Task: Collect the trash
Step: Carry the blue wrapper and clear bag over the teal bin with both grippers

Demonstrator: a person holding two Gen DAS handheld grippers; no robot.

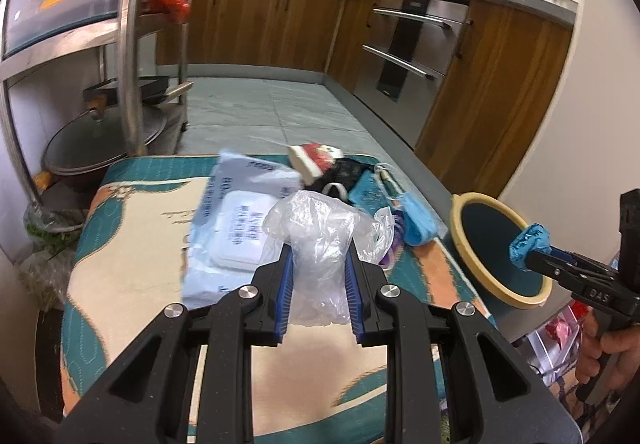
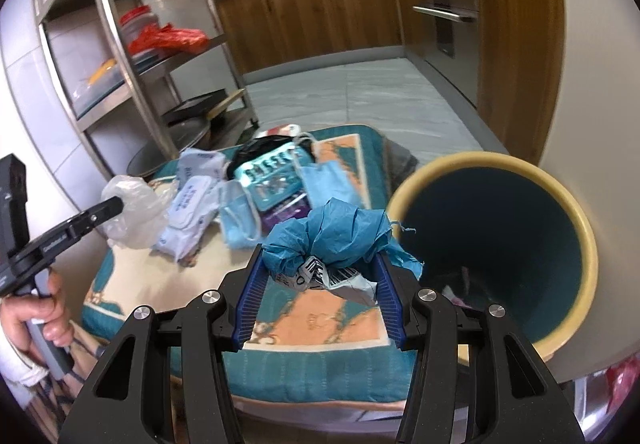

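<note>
Trash bin [image 2: 500, 244] sits at 3 o'clock of right gripper [image 2: 320, 264], which is clamped on blue wad [image 2: 332, 232]; carry it fully over the rim before releasing, I'd say. Left gripper [image 1: 320, 264] is clamped on clear plastic bag [image 1: 316, 228], above mat [image 1: 140, 244]. Both point downward, tilted.

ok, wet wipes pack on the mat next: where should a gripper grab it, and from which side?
Judgement only: take the wet wipes pack by its soft film end toward the rack, pinching across the thin edge. The hard flip lid on its flat top looks too wide to close on. Come from the open mat side; face masks and other litter crowd the bin side. Both grippers hold trash now, so one must drop first.
</note>
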